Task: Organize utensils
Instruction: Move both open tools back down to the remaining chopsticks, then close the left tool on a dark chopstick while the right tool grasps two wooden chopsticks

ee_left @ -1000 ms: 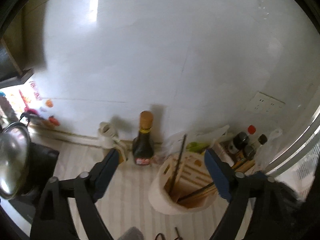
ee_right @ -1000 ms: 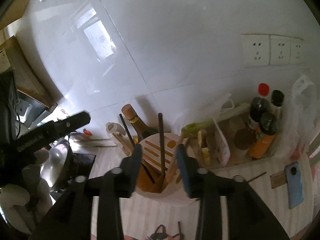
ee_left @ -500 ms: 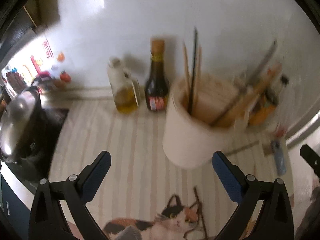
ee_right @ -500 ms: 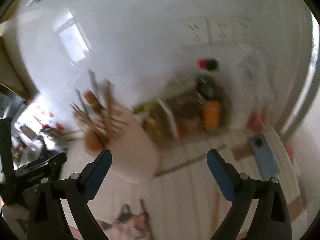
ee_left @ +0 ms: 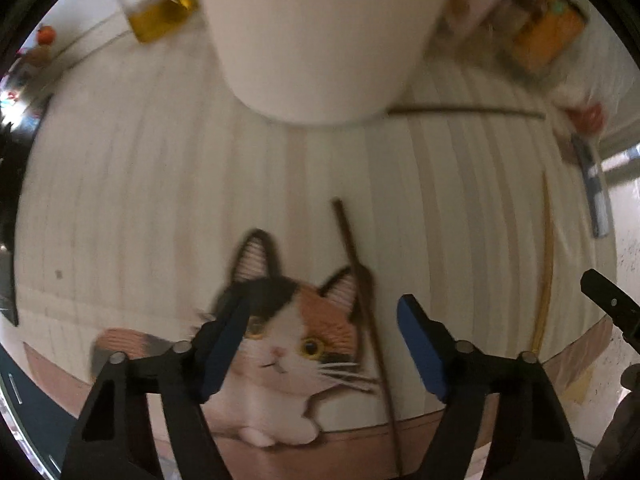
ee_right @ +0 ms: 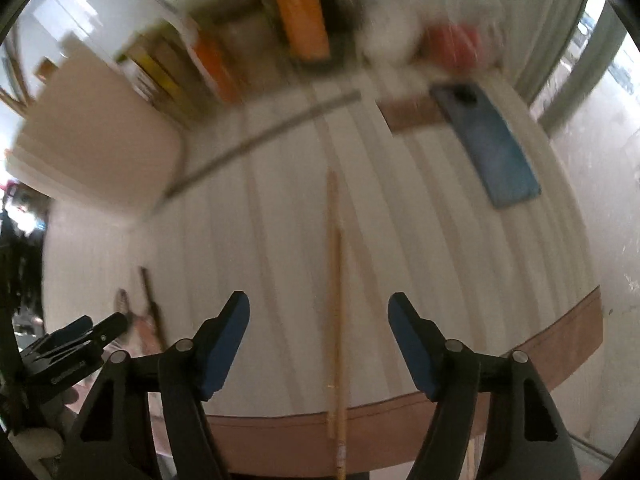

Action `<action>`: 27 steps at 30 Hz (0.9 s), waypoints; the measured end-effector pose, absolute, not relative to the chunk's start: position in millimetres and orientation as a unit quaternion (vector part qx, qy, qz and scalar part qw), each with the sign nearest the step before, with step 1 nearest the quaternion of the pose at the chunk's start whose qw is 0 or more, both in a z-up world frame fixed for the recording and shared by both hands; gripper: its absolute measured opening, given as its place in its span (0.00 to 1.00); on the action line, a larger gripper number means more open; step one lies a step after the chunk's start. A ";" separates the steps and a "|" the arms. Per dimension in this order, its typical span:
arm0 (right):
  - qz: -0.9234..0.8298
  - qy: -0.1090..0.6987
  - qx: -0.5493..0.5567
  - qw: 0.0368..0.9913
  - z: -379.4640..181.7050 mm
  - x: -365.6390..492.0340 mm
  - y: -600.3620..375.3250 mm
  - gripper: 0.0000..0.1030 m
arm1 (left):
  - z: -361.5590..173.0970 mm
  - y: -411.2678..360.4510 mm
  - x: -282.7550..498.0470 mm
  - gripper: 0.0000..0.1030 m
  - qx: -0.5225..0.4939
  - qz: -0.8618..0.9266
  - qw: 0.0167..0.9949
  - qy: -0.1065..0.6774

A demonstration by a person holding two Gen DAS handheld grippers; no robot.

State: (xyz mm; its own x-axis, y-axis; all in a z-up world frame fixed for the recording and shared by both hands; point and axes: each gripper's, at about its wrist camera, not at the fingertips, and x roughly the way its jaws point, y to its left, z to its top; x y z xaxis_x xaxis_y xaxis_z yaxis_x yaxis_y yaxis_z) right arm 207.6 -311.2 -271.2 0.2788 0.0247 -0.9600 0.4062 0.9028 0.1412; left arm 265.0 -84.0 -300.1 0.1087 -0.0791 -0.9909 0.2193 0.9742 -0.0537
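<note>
Jaws apart on both your grippers — left gripper [ee_left: 320, 344] over a dark chopstick [ee_left: 362, 300], right gripper [ee_right: 319, 338] straddling wooden chopsticks [ee_right: 334, 312] at the mat's [ee_right: 440, 260] near edge.

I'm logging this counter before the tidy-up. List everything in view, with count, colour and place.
holder: one, cream, back of the mat.
dark chopsticks: two; one across the cat print between the left tongs, one by the holder's base.
pale chopsticks: a pair, light wood, side by side between the right tongs.
mat: one, cream striped, brown-edged, cat print at the front.
oil bottle: one, clear with yellow oil, left of the holder.
phone: one, blue, right on the mat.
condiments: blurred, orange labels, back; count unclear.
left tongs: blue pads, open.
right tongs: blue pads, open.
</note>
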 end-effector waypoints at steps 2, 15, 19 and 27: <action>-0.122 0.599 0.183 0.770 -285.3 207.5 -315.2 0.65 | -309.2 -93.5 264.7 0.50 0.066 -0.104 0.737 0.665; -0.116 0.632 0.193 0.742 -316.6 202.2 -320.9 0.22 | -310.4 -108.6 267.0 0.06 0.124 -0.113 0.753 0.636; -0.118 0.644 0.192 0.731 -326.7 204.1 -317.6 0.12 | -308.3 -99.4 275.7 0.06 0.127 -0.118 0.752 0.635; -0.141 0.646 0.183 0.728 -336.1 215.2 -308.3 0.06 | -305.1 -74.4 283.3 0.06 0.123 -0.137 0.752 0.633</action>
State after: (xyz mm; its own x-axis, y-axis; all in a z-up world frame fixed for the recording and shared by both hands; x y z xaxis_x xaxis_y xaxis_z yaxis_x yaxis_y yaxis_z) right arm 215.2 -308.3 -336.1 0.1256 0.0321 -0.9916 0.4410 0.8935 0.0848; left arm 283.3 -74.4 -305.1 0.1614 -0.0509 -0.9856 0.3617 0.9322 0.0111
